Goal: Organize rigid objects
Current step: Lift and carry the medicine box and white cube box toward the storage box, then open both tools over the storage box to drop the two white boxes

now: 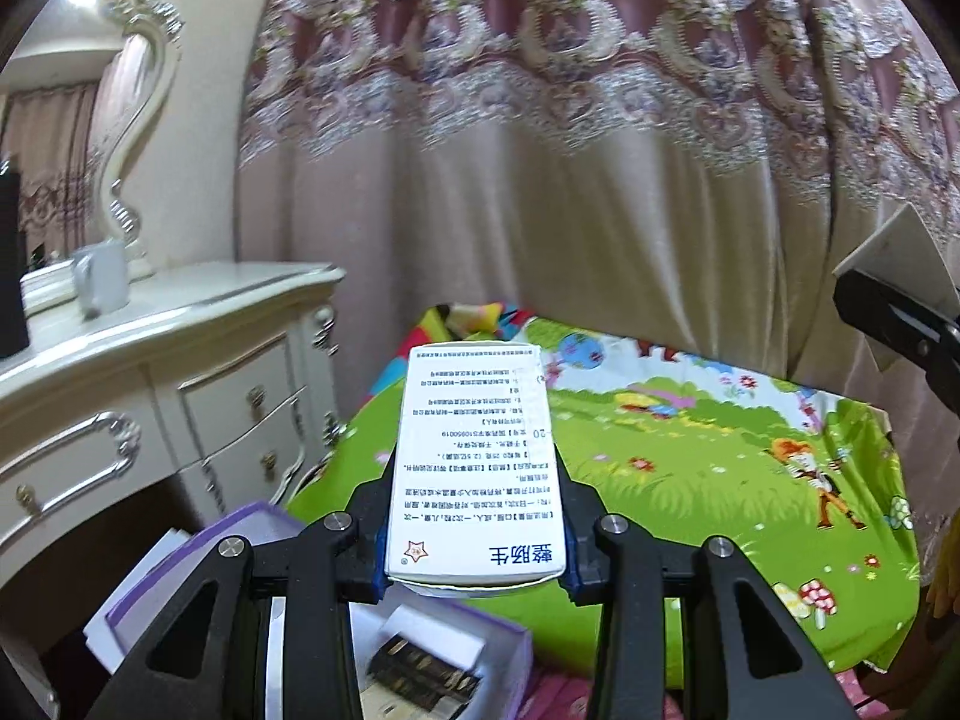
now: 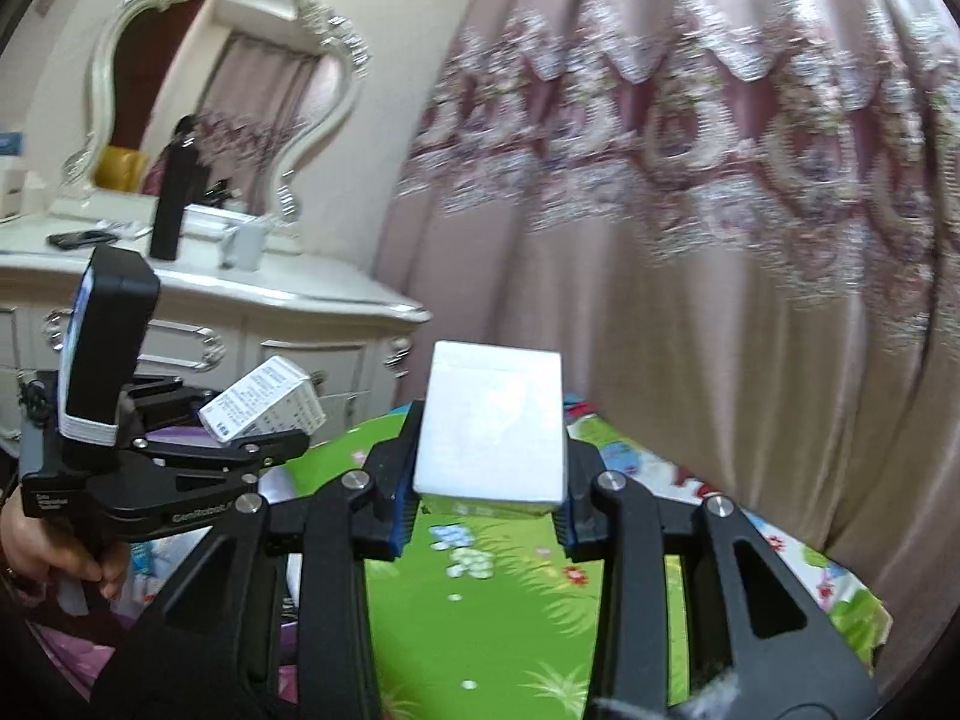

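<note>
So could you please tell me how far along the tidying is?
Done: nothing visibly placed yet. In hand: the left gripper clamps a printed box, the right gripper a white box, both above the green mat. Left: setting both down; where is not shown.

Soft indoor light, motion-blurred curtain (image 2: 690, 192), heavy fisheye edge distortion.

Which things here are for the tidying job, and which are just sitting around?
For the job:
- printed medicine box in the left tongs
- plain white box in the right tongs

Just sitting around:
- white mug
- mirror
- curtain
- black bottle
</note>
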